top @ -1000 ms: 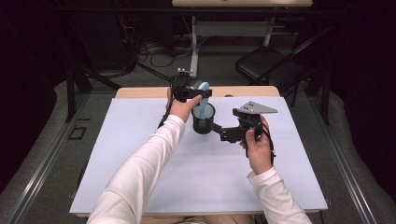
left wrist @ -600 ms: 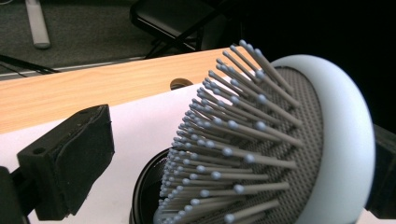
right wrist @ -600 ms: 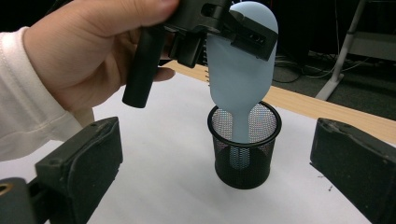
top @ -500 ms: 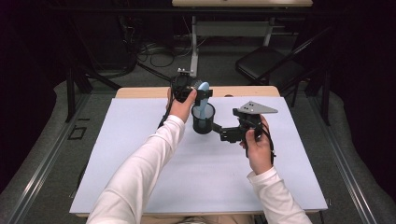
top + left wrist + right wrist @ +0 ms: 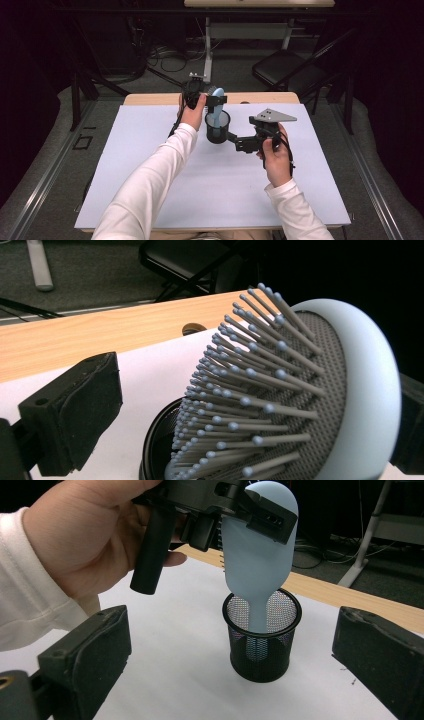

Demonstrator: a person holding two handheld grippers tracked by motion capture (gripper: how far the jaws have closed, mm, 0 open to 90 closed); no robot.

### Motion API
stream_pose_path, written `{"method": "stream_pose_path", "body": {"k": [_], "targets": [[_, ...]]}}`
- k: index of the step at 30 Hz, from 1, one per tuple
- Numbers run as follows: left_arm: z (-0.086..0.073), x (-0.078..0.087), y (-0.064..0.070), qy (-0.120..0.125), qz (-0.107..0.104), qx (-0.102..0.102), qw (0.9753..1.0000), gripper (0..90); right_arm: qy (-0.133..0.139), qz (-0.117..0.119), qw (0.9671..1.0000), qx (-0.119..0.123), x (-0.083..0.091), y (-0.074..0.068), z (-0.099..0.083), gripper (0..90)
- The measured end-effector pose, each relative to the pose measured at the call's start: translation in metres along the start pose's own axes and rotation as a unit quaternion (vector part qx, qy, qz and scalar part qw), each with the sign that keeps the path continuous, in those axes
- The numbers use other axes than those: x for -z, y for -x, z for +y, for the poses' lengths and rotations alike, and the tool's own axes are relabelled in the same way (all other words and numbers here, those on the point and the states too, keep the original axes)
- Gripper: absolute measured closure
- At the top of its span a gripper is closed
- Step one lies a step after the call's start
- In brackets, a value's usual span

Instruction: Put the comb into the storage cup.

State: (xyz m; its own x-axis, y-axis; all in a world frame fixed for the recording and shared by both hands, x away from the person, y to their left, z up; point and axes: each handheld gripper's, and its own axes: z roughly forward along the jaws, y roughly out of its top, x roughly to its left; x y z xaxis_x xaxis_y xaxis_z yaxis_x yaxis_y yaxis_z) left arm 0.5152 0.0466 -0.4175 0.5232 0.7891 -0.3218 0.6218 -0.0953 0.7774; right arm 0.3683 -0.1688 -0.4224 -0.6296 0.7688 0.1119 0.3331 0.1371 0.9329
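The left gripper (image 5: 235, 515) pinches the pale blue hairbrush (image 5: 257, 555) by its head so the handle drops into the black mesh cup (image 5: 261, 645), while the right gripper (image 5: 235, 141) (jaws spread wide) waits just beside the cup, likely to steady it.

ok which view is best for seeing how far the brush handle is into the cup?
The right gripper view: the brush hangs handle-down, its handle visible through the mesh cup, reaching partway down. The left gripper view shows bristles close up and only a bit of cup rim. The high view shows both small, from above, so depth is hard to read.
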Motion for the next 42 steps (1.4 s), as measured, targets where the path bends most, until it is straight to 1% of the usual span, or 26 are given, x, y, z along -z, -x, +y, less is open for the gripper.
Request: {"method": "stream_pose_path", "body": {"k": [8,11,15,17,21,30,35,37,39,42], "targets": [[0.002,0.006,0.001,0.001,-0.003,-0.007,1.0,0.4,0.0,-0.001,1.0,0.0,-0.001,0.0,0.0,1.5],[0.004,0.011,0.001,0.001,-0.005,-0.015,0.9999,0.4,-0.002,-0.001,1.0,0.002,-0.002,0.0,0.0,0.0],[0.006,0.018,0.003,0.005,-0.008,-0.016,0.9998,0.4,-0.003,-0.003,1.0,0.001,-0.002,0.0,0.0,0.0],[0.007,0.022,0.003,0.006,-0.009,-0.02,0.9997,0.4,-0.001,-0.007,1.0,0.0,-0.002,0.0,0.0,0.0],[0.008,0.03,0.005,0.009,-0.012,-0.027,0.9995,0.4,-0.002,-0.005,1.0,-0.001,-0.002,0.0,-0.001,0.0],[0.01,0.044,0.008,0.005,-0.018,-0.041,0.999,0.4,-0.002,-0.005,1.0,-0.003,-0.001,0.001,-0.001,0.0],[0.01,0.052,0.009,0.004,-0.016,-0.053,0.9985,0.4,-0.002,-0.003,1.0,-0.002,-0.001,0.0,-0.001,0.0],[0.008,0.055,0.009,0.0,-0.019,-0.055,0.9983,0.4,-0.002,-0.003,1.0,-0.002,-0.001,0.001,-0.001,0.0],[0.007,0.058,0.011,-0.003,-0.018,-0.063,0.9978,0.4,-0.001,-0.003,1.0,-0.003,0.0,0.001,-0.001,0.0],[0.004,0.063,0.013,-0.004,-0.025,-0.067,0.9975,0.4,0.0,-0.003,1.0,-0.003,0.0,0.0,-0.001,0.0]]}}
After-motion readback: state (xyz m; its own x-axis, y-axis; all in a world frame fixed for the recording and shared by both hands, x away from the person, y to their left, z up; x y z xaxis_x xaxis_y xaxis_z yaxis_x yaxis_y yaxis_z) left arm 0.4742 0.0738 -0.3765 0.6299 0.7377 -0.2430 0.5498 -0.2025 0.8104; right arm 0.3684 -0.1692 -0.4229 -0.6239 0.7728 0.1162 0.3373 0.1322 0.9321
